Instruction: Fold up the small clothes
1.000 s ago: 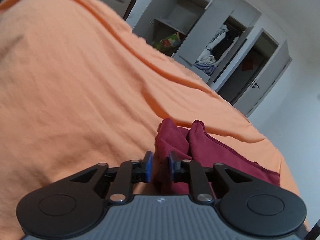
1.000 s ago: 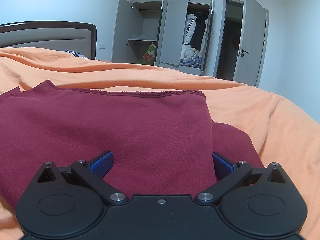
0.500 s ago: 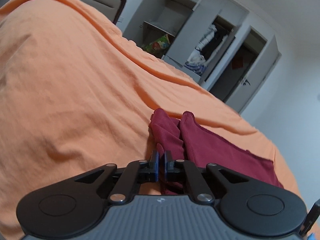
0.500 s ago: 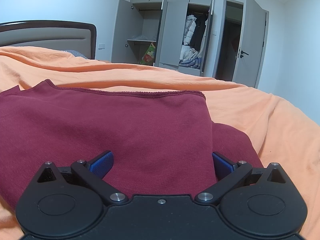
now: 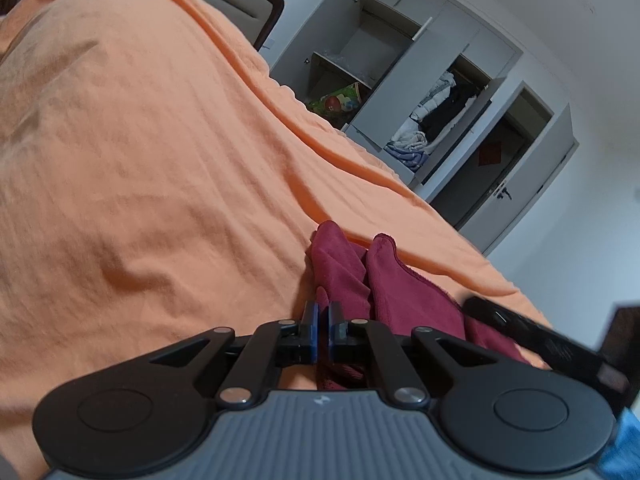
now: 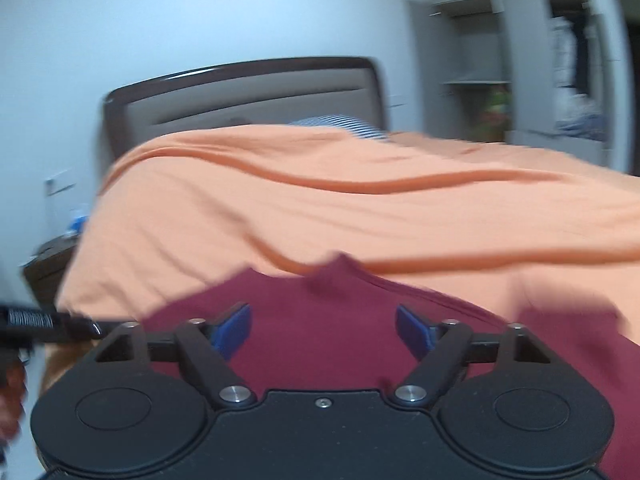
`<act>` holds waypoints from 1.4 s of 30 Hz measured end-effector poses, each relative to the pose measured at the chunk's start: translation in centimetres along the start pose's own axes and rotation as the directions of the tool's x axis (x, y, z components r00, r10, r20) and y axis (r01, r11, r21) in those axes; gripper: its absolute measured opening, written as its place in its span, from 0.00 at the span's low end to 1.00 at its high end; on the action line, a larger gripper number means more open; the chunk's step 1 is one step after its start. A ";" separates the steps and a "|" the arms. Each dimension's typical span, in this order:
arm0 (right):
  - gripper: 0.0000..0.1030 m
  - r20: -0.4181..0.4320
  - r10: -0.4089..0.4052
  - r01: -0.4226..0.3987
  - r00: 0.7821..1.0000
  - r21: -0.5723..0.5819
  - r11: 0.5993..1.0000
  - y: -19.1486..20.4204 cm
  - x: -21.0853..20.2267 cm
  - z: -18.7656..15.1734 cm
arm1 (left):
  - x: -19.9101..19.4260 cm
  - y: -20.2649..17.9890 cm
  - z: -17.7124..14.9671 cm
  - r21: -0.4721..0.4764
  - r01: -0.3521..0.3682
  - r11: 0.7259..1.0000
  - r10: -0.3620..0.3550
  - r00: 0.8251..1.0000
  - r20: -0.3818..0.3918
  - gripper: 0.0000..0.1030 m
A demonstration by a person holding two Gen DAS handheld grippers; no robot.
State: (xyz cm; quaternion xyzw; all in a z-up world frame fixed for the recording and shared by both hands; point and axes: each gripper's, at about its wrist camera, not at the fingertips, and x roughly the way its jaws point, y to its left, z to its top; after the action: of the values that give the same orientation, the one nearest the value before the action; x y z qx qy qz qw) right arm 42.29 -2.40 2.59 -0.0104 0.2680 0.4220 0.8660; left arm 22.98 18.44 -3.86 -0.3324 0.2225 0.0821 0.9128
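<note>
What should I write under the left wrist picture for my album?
Left gripper pinching a bunched corner of dark red cloth on an orange bedspread.

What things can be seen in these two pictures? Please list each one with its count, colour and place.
garment: one, dark red, lying on the bed cover
bed cover: one, orange, spread over the bed
headboard: one, grey with a dark frame, at the bed's far end
pillow: one, striped, partly hidden behind the cover
wardrobe: one, grey, doors open, clothes inside
colourful bag: one, green and mixed, low in the wardrobe
door: one, grey, beside the wardrobe
left gripper: one, black with blue fingers, shut on a bunched corner of the garment
right gripper: one, black with blue fingers, open above the garment
</note>
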 end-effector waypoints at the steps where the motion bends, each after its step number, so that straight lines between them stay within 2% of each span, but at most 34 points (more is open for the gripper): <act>1: 0.77 -0.012 0.024 -0.024 1.000 -0.016 1.000 0.5 1.3 0.7 | 0.1 0.2 0.0 -0.014 0.005 1.000 -0.005 1.000 0.002 0.03; 4: 0.74 -0.059 0.108 -0.110 0.992 -0.036 0.993 1.7 5.0 2.2 | 0.3 0.6 -0.2 -0.049 0.019 0.999 -0.019 1.000 0.005 0.03; 6: 0.71 -0.087 0.131 -0.134 0.987 -0.030 0.990 2.3 6.8 2.8 | 0.4 0.7 -0.3 -0.056 0.025 0.998 -0.025 1.000 0.006 0.03; 9: 0.60 -0.139 0.145 -0.151 0.980 -0.035 0.988 2.8 9.3 3.2 | 0.7 0.7 -0.4 -0.066 0.031 0.997 -0.030 0.999 0.011 0.03; 11: 0.36 -0.164 0.134 -0.142 0.977 -0.038 0.989 2.9 10.5 3.2 | 0.9 0.6 -0.5 -0.070 0.033 0.997 -0.032 0.999 0.014 0.03; 12: 0.30 -0.177 0.137 -0.145 0.975 -0.034 0.989 2.8 10.9 3.2 | 0.9 0.6 -0.6 -0.069 0.034 0.997 -0.033 0.999 0.016 0.03; 13: 0.18 -0.189 0.144 -0.152 0.971 -0.030 0.988 2.9 11.2 3.2 | 0.9 0.5 -0.6 -0.070 0.035 0.997 -0.034 0.999 0.018 0.03; 14: 0.00 -0.197 0.148 -0.157 0.969 -0.031 0.987 2.9 11.2 3.1 | 0.9 0.5 -0.7 -0.075 0.037 0.996 -0.036 0.999 0.022 0.03; 16: 0.01 -0.190 0.142 -0.154 0.971 -0.051 0.987 3.7 11.5 3.0 | 0.6 0.5 -0.7 -0.095 0.051 0.994 -0.048 0.998 0.034 0.03; 22: 0.00 -0.104 0.073 -0.079 0.992 -0.052 0.996 3.7 10.5 3.9 | 0.2 0.9 -1.1 -0.138 0.062 0.989 -0.055 0.997 0.053 0.02; 27: 0.00 -0.110 0.051 -0.057 0.993 -0.057 0.997 4.1 11.3 3.5 | 0.9 2.1 -1.2 -0.197 0.060 0.978 -0.056 0.998 0.030 0.02; 30: 0.07 -0.133 0.063 -0.070 0.989 -0.053 0.996 4.6 11.4 3.1 | 1.4 2.1 -1.1 -0.203 0.055 0.978 -0.052 0.998 0.020 0.03; 32: 0.29 -0.118 0.058 -0.067 0.991 -0.073 0.995 4.8 10.4 3.1 | 1.5 1.5 -1.0 -0.173 0.050 0.984 -0.047 0.999 0.021 0.05; 33: 0.35 -0.110 0.052 -0.062 0.993 -0.086 0.994 4.9 9.7 3.1 | 1.5 1.2 -0.9 -0.153 0.039 0.988 -0.036 0.999 0.023 0.08; 35: 0.59 -0.092 0.045 -0.054 0.995 -0.098 0.994 4.6 8.0 3.2 | 1.5 0.5 -0.5 -0.116 0.028 0.993 -0.025 0.999 0.027 0.27; 36: 0.63 -0.081 0.035 -0.043 0.996 -0.101 0.994 4.3 6.9 3.1 | 1.4 0.2 -0.5 -0.100 0.019 0.995 -0.016 0.999 0.034 0.41; 37: 0.71 -0.069 0.015 -0.022 0.998 -0.110 0.994 4.1 5.7 3.0 | 1.3 -0.2 -0.5 -0.081 0.008 0.997 -0.005 0.999 0.043 0.50; 38: 0.78 -0.056 -0.013 0.006 0.998 -0.124 0.992 3.8 4.6 2.8 | 1.1 -0.7 -0.5 -0.060 -0.004 0.998 0.007 0.999 0.050 0.54; 40: 0.83 -0.032 -0.084 0.078 0.996 -0.163 0.984 3.0 2.1 2.3 | 0.8 -1.7 -0.6 -0.016 -0.027 0.999 0.028 0.998 0.059 0.72; 42: 0.84 -0.024 -0.163 0.154 0.986 -0.203 0.967 2.2 0.1 1.4 | 0.5 -2.7 -0.9 0.021 -0.037 0.999 0.035 0.997 0.070 0.78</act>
State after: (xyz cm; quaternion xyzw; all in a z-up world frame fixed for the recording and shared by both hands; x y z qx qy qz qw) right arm 41.37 -0.62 4.23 -0.1276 0.2401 0.3760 0.8858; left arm 23.91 15.80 -3.13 -0.3153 0.1972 0.1077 0.9220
